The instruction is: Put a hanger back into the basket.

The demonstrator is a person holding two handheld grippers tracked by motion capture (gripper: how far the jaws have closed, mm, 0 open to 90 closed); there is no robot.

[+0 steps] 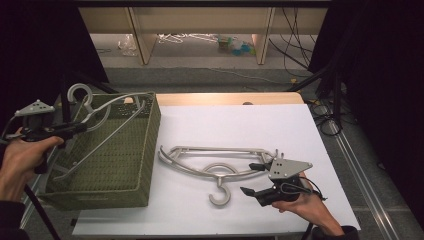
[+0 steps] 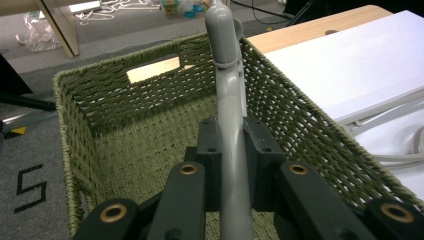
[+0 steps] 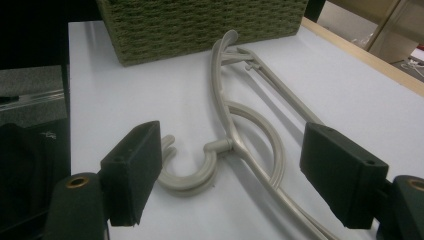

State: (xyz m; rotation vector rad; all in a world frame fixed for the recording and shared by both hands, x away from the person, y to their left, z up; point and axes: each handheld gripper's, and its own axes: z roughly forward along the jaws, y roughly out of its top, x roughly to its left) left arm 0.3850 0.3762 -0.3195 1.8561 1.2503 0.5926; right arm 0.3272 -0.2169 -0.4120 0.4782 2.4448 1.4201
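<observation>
White tabletop [image 1: 240, 125], rectangular, with a strip of bare wood along its far edge; grey floor beyond, pale wooden shelving legs at the back, dark drapes to both sides, loose cables on the floor at the right.

Item 1. Woven green basket [image 1: 145, 150], rectangular, with a cut-out handle slot in its end wall; stands on the left end of the table, its right wall next to the white surface.

Item 2. Grey hanger [image 1: 107, 117], plastic, held up over the basket; its hook rises above the basket's far left corner, its arms slope down inside the basket toward the near side.

Item 3. Left gripper [image 1: 75, 127], in the person's left hand [image 1: 22, 157], just off the basket's left rim. Jaws closed tight on the grey hanger's neck below the hook; in the left gripper view the stem runs straight up between the two black pads [image 2: 212, 150].

Item 4. Beige hangers [image 1: 215, 167], apparently two stacked, lying flat on the white surface to the right of the basket, hooks pointing toward the near edge.

Item 5. Right gripper [image 1: 255, 179], in the person's right hand [image 1: 305, 205], low over the table at the right end of the beige hangers. Jaws spread wide, holding nothing; in the right gripper view the hooks and curved necks lie between and beyond the two pads [image 3: 132, 170].
</observation>
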